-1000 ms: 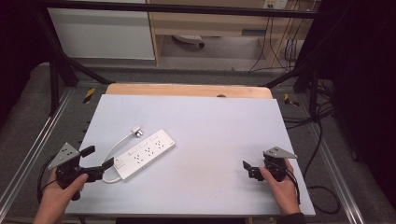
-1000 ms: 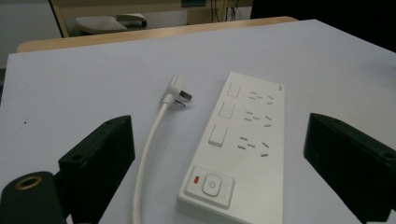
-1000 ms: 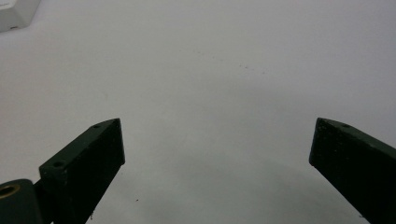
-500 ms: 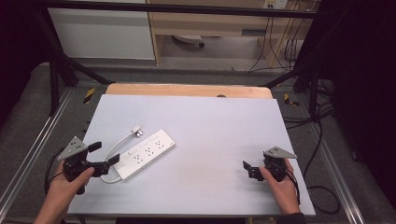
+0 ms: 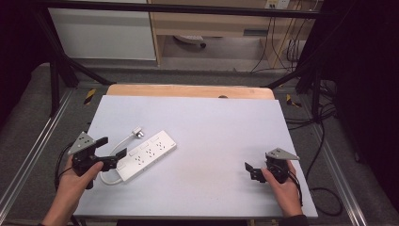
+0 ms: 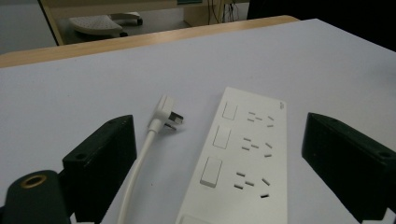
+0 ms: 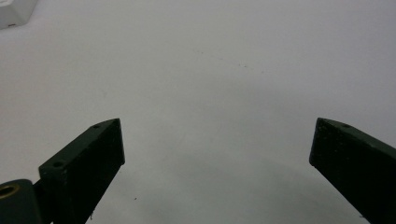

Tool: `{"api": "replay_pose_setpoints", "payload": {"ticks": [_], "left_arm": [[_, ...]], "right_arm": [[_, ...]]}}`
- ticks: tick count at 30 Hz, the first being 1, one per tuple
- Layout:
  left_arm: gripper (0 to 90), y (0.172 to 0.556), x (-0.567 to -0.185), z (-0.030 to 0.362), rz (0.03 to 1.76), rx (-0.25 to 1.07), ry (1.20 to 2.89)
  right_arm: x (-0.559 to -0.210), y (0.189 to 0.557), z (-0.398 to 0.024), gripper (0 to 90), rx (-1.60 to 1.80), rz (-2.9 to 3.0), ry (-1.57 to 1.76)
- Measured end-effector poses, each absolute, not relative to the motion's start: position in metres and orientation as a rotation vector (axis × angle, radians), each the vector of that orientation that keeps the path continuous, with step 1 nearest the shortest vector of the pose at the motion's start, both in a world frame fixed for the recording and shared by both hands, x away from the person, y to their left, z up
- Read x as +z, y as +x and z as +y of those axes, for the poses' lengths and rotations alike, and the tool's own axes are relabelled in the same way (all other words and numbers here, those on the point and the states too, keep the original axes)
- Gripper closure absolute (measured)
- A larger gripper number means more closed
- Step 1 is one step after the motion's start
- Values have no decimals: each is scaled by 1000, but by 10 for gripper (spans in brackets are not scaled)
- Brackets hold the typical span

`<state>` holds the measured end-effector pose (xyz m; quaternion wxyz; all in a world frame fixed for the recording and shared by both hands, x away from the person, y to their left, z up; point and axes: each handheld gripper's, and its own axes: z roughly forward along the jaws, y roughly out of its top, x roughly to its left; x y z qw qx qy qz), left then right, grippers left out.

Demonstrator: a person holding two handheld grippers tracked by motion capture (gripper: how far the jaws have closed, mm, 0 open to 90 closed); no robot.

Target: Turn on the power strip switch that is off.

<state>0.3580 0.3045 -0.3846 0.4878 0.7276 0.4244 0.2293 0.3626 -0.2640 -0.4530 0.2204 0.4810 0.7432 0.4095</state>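
- My left gripper [image 5: 112,148] is spread wide at the near end of the white power strip [image 5: 146,154]; its jaws straddle it without touching.
- A tiny mark on the strip's far corner is too small to read.
- Its white plug [image 6: 165,112] lies just beside it on the table [image 5: 211,127].
- My right gripper [image 5: 251,172] gapes over bare table, well apart.

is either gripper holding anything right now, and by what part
Nothing is held. The left gripper is open, its jaws either side of the near end of the power strip without closing on it. The right gripper is open over bare table.
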Motion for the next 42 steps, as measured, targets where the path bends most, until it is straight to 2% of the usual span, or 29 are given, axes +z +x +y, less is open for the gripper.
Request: {"api": "replay_pose_setpoints", "payload": {"ticks": [29,32,42], "left_arm": [[160,387,-386,280,1024,536,1864],[183,388,-387,280,1025,536,1870],[345,389,-391,279,1023,531,1891]], "right_arm": [[-453,363,-263,37,1126,2064,1330],[-453,363,-263,37,1131,2061,1337],[-453,363,-263,37,1132,2059,1336]]}}
